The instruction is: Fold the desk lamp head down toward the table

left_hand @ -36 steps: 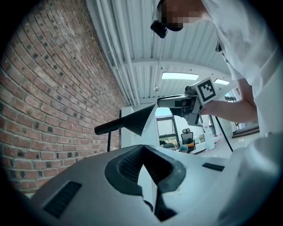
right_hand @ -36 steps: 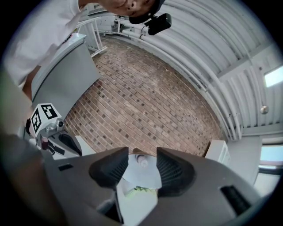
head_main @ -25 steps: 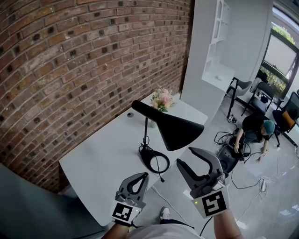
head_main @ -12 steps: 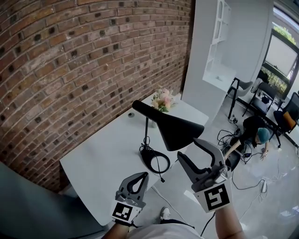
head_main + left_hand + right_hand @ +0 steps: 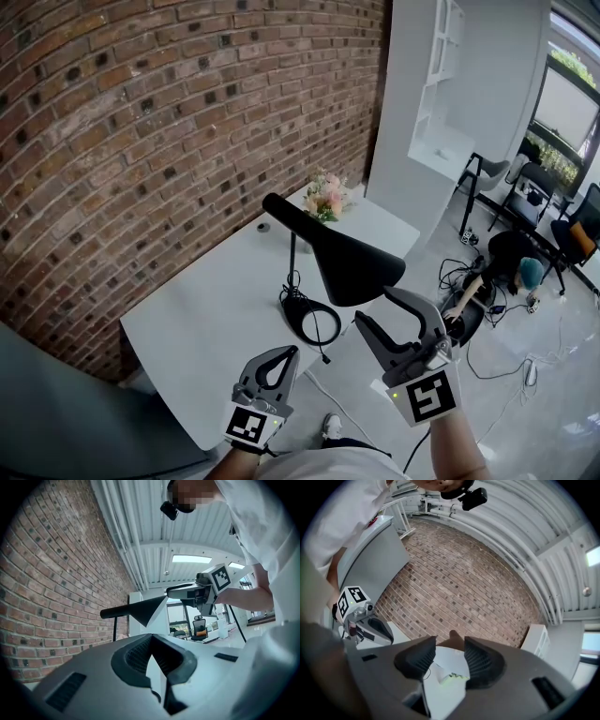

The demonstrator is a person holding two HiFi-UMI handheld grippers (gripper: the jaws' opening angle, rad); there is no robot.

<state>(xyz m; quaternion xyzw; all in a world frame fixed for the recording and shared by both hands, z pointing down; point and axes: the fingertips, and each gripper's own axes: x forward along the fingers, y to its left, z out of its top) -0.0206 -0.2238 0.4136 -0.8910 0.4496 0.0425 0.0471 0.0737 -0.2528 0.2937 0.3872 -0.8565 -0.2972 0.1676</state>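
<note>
A black desk lamp stands on the white table. Its cone head points right and slightly down, on a thin stem over a ring base with a coiled cord. My right gripper is open, just below and to the right of the head's wide rim, apart from it. In the right gripper view its jaws hold nothing. My left gripper is shut and empty at the table's near edge, short of the base. The left gripper view shows the lamp head ahead and the right gripper beside it.
A vase of flowers and a small round object sit at the table's far end by the brick wall. A white pillar with shelves rises behind. A person crouches on the floor among cables, near office chairs.
My right gripper has drifted a little left, closer under the lamp head's rim, still open. The left gripper and the lamp have not moved. The person on the floor has shifted.
</note>
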